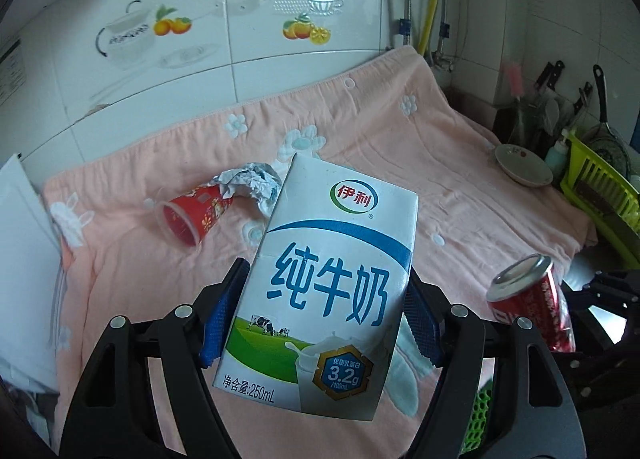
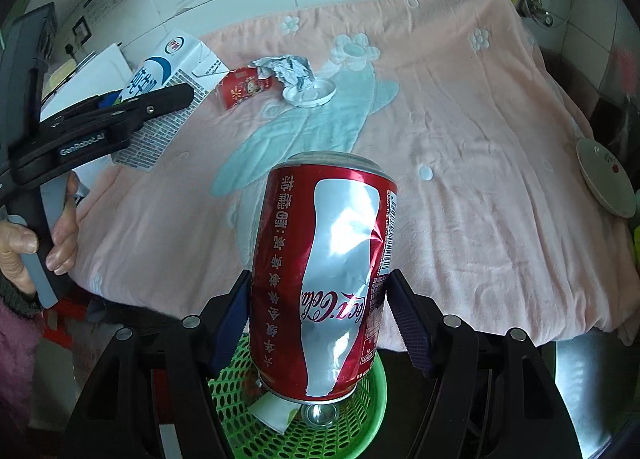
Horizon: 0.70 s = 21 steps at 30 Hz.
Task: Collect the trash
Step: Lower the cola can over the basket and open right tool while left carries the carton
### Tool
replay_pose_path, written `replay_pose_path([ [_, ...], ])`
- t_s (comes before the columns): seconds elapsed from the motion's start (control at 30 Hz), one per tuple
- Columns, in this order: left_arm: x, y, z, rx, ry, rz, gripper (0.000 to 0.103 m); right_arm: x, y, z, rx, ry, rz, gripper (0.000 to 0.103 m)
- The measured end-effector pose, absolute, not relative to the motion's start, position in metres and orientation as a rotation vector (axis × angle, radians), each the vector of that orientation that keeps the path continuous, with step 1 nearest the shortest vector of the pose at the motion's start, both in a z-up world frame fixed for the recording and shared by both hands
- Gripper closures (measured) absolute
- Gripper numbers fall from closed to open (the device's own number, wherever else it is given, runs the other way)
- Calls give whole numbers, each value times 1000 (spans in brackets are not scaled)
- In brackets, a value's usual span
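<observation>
My left gripper (image 1: 326, 315) is shut on a white and blue milk carton (image 1: 328, 279) and holds it above the pink cloth; the carton also shows in the right wrist view (image 2: 160, 79). My right gripper (image 2: 320, 323) is shut on a dented red cola can (image 2: 324, 279), held upside down over a green mesh basket (image 2: 360, 415); the can also shows in the left wrist view (image 1: 532, 299). A red paper cup (image 1: 192, 215) lies on its side on the cloth with crumpled foil (image 1: 252, 179) beside it. A white lid (image 2: 310, 93) lies by the foil.
A pink flowered cloth (image 2: 460, 139) covers the counter against a tiled wall. A small dish (image 1: 522, 169) sits at the right edge next to a green rack (image 1: 600, 195) with utensils. White paper (image 1: 24, 239) lies at the left. Trash lies inside the basket.
</observation>
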State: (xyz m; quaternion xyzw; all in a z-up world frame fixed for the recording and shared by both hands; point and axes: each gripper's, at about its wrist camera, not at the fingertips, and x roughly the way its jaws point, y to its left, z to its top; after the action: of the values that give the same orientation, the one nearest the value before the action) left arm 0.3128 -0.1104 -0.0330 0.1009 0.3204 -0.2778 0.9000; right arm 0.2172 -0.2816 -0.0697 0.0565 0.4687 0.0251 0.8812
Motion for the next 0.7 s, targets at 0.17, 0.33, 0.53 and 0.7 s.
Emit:
replay_pose_path([
  [0.17,251,-89,-23,178,628,-528,31,183,-265,-65,54,950,77,38],
  [0.33,198,-76,-19,137,613,-500,31,151,-256,-61,31,926,87,38],
  [0.53,144,-60,-16,106,593,-475,31,119,-241,-59,2,905,89,38],
  [0.7,111,-49,-10,88,559,-447,31,104,-228,-56,-19,886,96,38],
])
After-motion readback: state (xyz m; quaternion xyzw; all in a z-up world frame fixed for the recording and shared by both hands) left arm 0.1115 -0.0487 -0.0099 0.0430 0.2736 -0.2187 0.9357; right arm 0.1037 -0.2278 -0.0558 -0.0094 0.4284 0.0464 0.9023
